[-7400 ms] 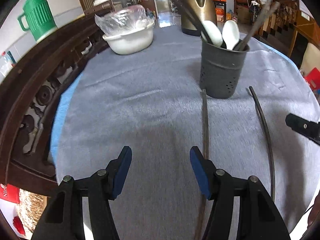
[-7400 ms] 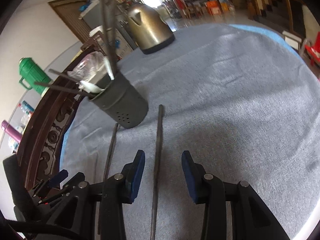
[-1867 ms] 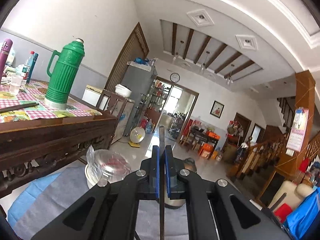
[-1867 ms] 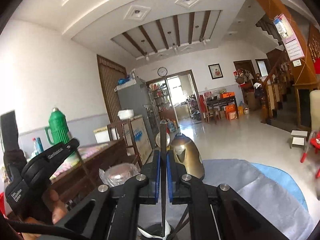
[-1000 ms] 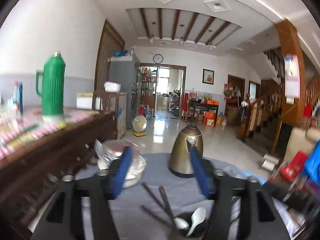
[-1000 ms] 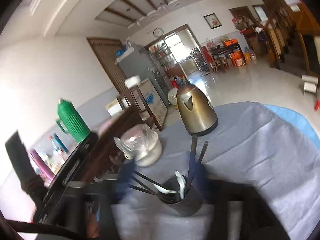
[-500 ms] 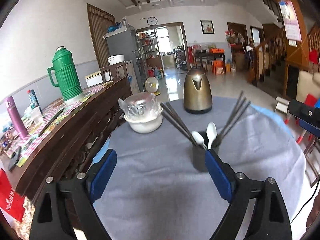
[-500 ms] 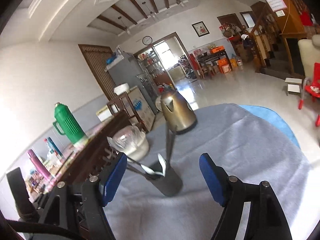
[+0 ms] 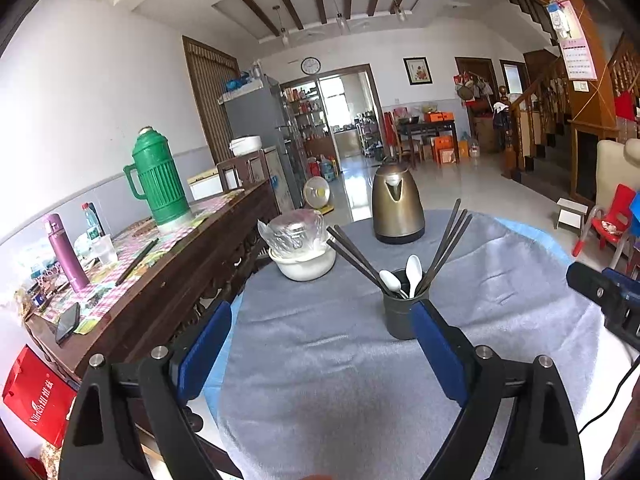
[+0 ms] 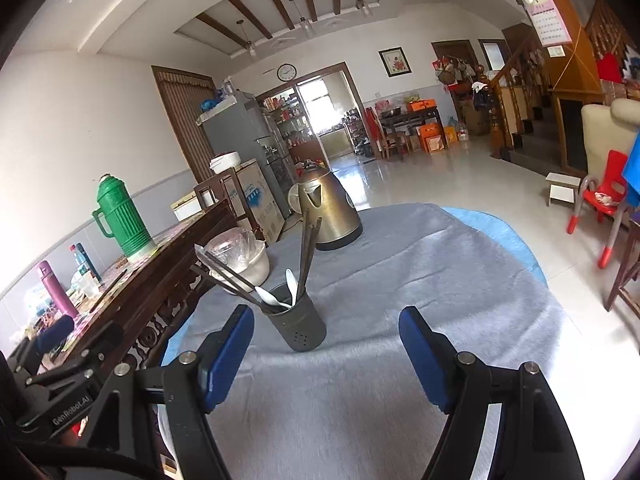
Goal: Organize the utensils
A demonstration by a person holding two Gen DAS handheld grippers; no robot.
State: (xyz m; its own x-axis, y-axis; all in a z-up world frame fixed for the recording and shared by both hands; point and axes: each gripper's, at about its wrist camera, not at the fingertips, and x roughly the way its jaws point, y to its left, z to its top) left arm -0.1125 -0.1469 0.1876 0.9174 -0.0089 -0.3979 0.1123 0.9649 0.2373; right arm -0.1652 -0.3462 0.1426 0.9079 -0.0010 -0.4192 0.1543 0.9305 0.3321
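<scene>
We take the round table [image 9: 344,364] with its grey cloth as our landmark. Along its left edge runs a dark wooden sideboard [image 9: 168,280] carrying a green thermos [image 9: 158,182]. At the table's far edge stands a bronze kettle [image 9: 396,208]; toward its far left a white bowl [image 9: 306,266] holds a plastic-wrapped container. Near the table's middle sits the dark utensil holder [image 9: 398,316], upright, with dark chopsticks [image 9: 448,240] fanning out of it to both sides and two white spoons [image 9: 412,270] standing between them.

Over the table's near edge, our left gripper [image 9: 320,344] has just been opening; its blue pads [image 9: 204,350] stand wide with nothing between them, the holder showing just beside the right pad. Our right gripper [image 10: 326,354] hangs over the same near edge, jaws spread wide and empty, the utensil holder [image 10: 298,322] ahead of it and apart from both pads [image 10: 420,354].
</scene>
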